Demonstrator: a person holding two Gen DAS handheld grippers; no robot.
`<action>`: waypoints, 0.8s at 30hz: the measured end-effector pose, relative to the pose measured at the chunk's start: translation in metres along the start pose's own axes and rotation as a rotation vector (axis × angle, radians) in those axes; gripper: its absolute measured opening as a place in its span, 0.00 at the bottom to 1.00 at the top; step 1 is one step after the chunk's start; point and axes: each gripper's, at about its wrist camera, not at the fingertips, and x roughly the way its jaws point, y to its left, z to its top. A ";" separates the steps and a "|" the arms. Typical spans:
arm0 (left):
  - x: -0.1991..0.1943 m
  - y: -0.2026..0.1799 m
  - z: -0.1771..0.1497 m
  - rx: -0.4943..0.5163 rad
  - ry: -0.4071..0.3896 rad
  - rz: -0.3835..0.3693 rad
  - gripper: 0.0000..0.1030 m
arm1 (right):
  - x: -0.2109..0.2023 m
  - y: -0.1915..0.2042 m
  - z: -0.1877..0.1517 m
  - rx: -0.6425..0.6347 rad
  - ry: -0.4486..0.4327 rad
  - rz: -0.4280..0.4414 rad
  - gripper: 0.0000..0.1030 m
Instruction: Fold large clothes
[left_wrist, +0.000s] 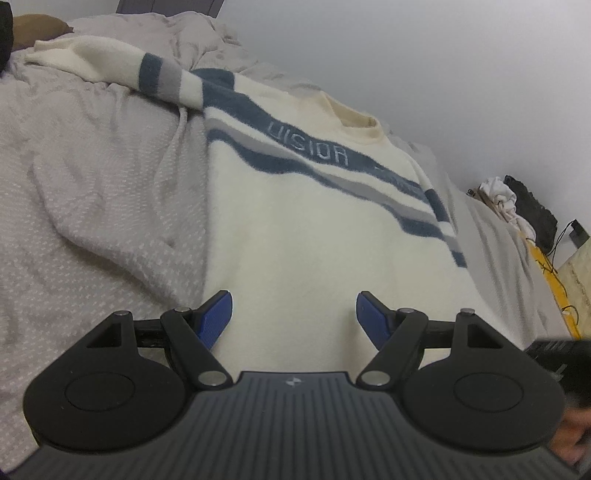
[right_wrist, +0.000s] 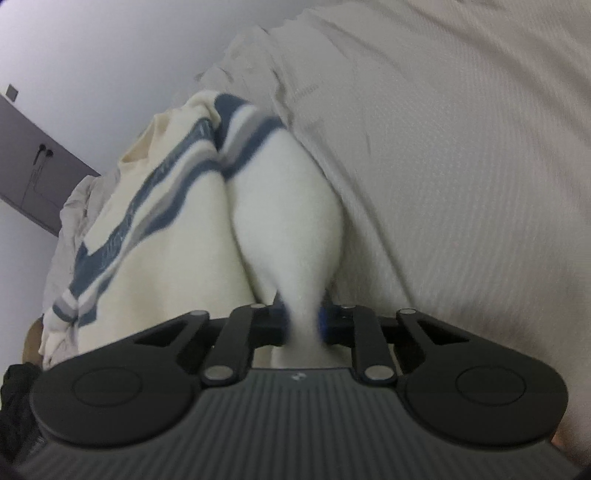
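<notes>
One cream sweater (left_wrist: 314, 229) lies flat on the grey bedspread (left_wrist: 92, 192). Left gripper (left_wrist: 294, 314) fingers apart over its hem. Right gripper (right_wrist: 303, 321) clamped on one sleeve (right_wrist: 284, 214); blue pads mostly hidden, view blurred.

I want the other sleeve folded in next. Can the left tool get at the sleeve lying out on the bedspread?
Probably yes. The left tool is open over the sweater, and the striped sleeve lies uncovered on the bedspread, nothing between.
</notes>
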 end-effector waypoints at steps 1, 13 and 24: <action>-0.001 0.000 -0.002 0.005 -0.002 0.002 0.76 | -0.006 0.002 0.008 -0.019 -0.006 0.001 0.17; 0.000 0.001 -0.002 -0.019 -0.005 -0.019 0.76 | -0.046 0.034 0.205 -0.370 -0.293 -0.256 0.16; 0.016 0.002 0.009 -0.026 0.005 -0.035 0.76 | -0.024 0.057 0.345 -0.451 -0.630 -0.441 0.17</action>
